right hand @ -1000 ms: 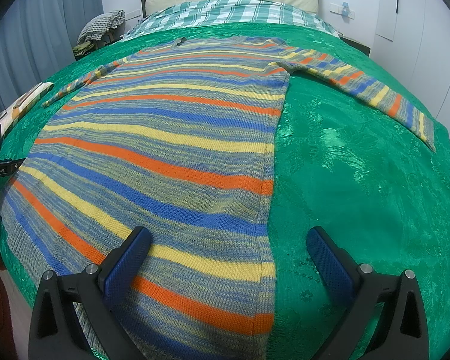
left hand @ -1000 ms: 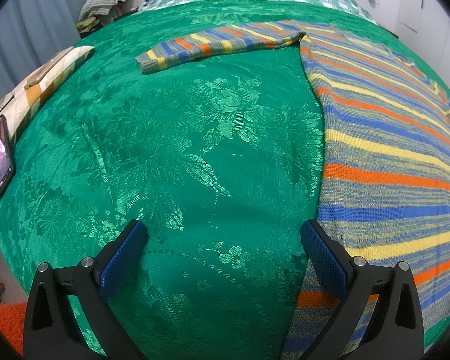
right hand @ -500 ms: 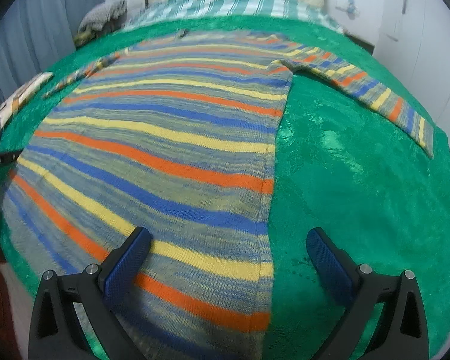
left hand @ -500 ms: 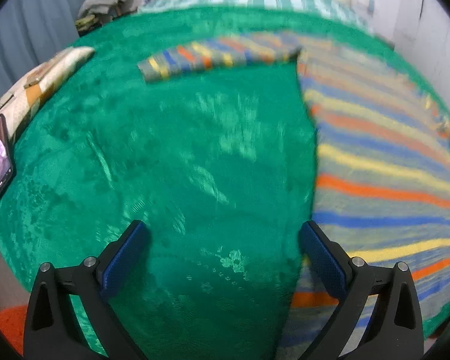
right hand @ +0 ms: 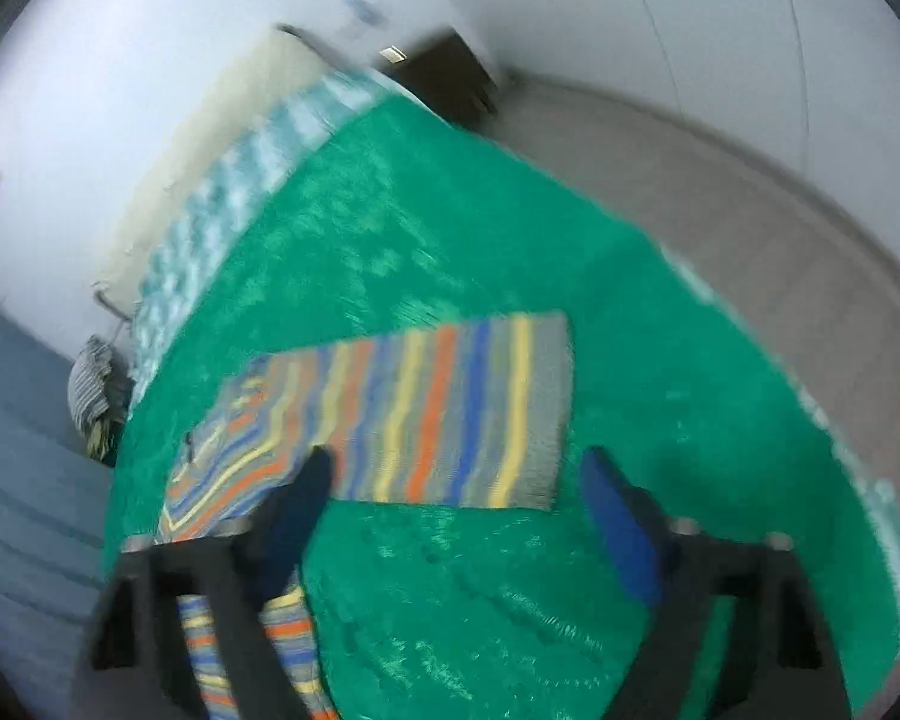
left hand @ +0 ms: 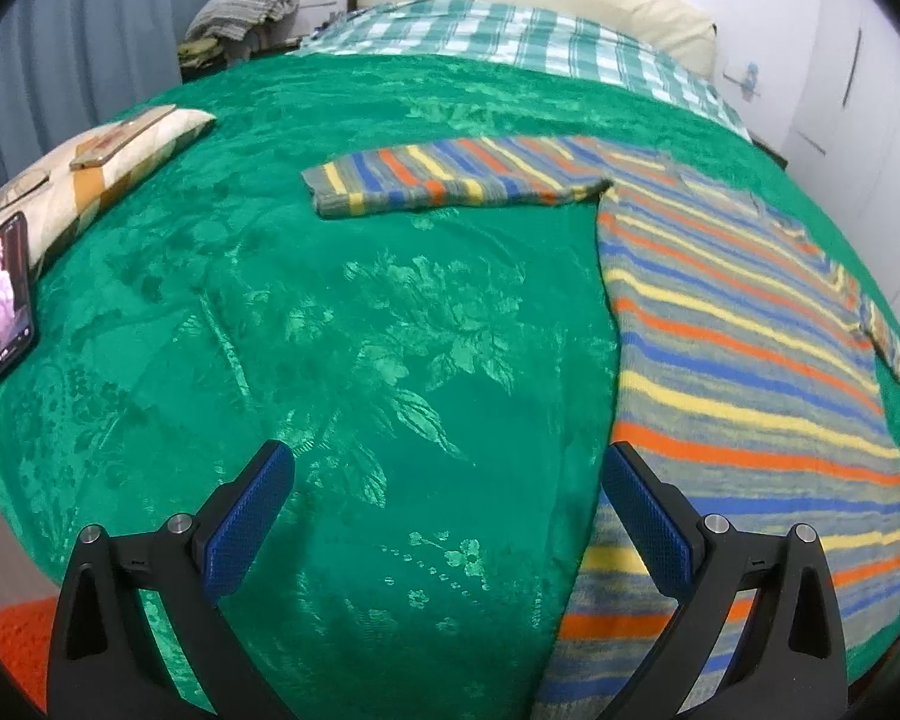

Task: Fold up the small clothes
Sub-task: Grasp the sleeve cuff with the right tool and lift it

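Left wrist view. Striped knitted sweater in grey, blue, orange and yellow (left hand: pixel 744 372) spread flat on the bed's green floral damask cover (left hand: pixel 390 330), filling the side from 1 to 5 o'clock. One sleeve (left hand: pixel 444 180) stretched out toward 11 o'clock from the armhole, cuff end lying free on the cover. Left tongs (left hand: pixel 450 516) hanging wide apart at 6 o'clock, nothing between the blue pads; right pad over the sweater's side edge, left pad over bare cover, contact with the knit not clear. Judged by the look: soft, limp, fairly light wool-like knit, grippy rather than slippery, not fragile, likely to stretch and sag when lifted by one point. Best hold probably a pinch through the edge at cuff, hem corner or shoulder seam, through the full thickness of the layers. At 9 o'clock a black smartphone with lit screen (left hand: pixel 6 300) beside a cream and orange patterned cushion (left hand: pixel 90 180). No containers anywhere; nothing to report inside any.

Right wrist view, blurred and tilted. Other sleeve (right hand: pixel 444 414) lying across the middle, cuff end toward 3 o'clock, body of the sweater running down to 7 o'clock. Right tongs (right hand: pixel 456 480) closing, pads apart, just short of the sleeve's lower edge; no cloth pressed between them. Green cover beneath.
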Available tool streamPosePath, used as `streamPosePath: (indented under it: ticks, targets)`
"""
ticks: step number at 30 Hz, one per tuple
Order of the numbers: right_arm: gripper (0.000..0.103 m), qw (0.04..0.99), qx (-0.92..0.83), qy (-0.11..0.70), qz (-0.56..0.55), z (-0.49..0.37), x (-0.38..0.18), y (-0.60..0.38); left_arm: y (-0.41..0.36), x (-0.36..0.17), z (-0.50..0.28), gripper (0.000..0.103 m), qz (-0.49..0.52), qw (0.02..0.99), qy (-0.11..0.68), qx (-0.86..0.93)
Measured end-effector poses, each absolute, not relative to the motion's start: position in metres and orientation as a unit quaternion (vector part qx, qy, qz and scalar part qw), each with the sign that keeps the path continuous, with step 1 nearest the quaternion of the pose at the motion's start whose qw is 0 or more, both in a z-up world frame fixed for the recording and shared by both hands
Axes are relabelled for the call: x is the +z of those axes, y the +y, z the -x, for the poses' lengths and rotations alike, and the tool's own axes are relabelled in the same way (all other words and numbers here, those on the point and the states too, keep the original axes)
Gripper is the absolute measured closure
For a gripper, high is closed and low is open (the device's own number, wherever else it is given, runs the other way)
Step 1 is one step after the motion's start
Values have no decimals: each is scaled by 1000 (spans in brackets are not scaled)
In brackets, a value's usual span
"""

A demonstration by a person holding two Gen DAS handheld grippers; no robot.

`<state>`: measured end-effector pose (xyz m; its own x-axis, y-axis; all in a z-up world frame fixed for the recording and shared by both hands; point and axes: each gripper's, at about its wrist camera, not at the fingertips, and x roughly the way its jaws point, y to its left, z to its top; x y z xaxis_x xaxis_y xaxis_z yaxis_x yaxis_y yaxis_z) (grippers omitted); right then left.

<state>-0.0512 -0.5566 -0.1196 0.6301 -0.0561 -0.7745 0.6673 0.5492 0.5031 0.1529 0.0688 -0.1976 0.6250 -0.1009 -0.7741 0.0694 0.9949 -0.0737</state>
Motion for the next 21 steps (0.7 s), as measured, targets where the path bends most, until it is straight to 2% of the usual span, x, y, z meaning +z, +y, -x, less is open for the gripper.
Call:
streamPosePath:
  ticks: [8, 9, 10, 12, 16, 21]
  targets:
    - [49, 758, -265, 378, -460, 30, -171, -583, 64, -213, -157, 1, -3, 891, 452, -41]
    - [58, 757, -265, 379, -461, 26, -175, -585, 64, -216, -158, 1, -2, 889, 456, -40]
    - [74, 755, -265, 391, -454, 21, -178, -585, 64, -218, -159, 1, -1, 887, 460, -38]
    - [98, 751, -269, 432, -420, 11, -183, -582, 63, -222, -162, 1, 0, 884, 467, -36]
    - [99, 767, -282, 454, -355, -5, -160, -573, 61, -222, -162, 1, -5, 885, 463, -37]
    - [99, 862, -228, 379, -247, -52, -49, -515, 61, -217, -160, 1, 1, 886, 461, -56]
